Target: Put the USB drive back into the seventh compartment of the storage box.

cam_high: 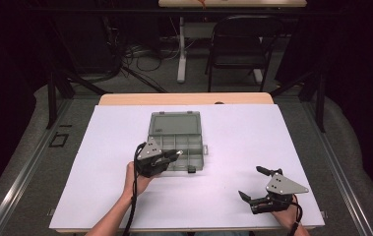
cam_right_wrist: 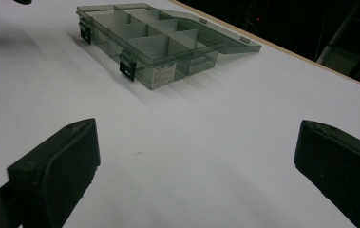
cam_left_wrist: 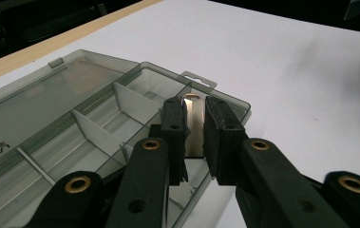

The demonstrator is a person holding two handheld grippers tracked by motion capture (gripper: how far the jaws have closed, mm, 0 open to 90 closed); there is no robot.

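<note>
High view: an open organizer box [cam_high: 176,140] sits mid-table, the left gripper [cam_high: 171,156] at its near edge.
Left gripper view: the jaws pinch a small shiny metal piece [cam_left_wrist: 194,124] over the box's near corner compartment. Right gripper view: the right gripper [cam_right_wrist: 194,166] is spread wide over the bare white table [cam_right_wrist: 206,142], the box well ahead.

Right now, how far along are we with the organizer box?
Done: the organizer box sits open, its lid laid flat behind it, and the compartments look empty.

In hand: the left claw is shut on a small shiny metal piece, held over the near end of the box.

Left: likely dropping that piece into a compartment. The right claw is open and idle over the table.
</note>
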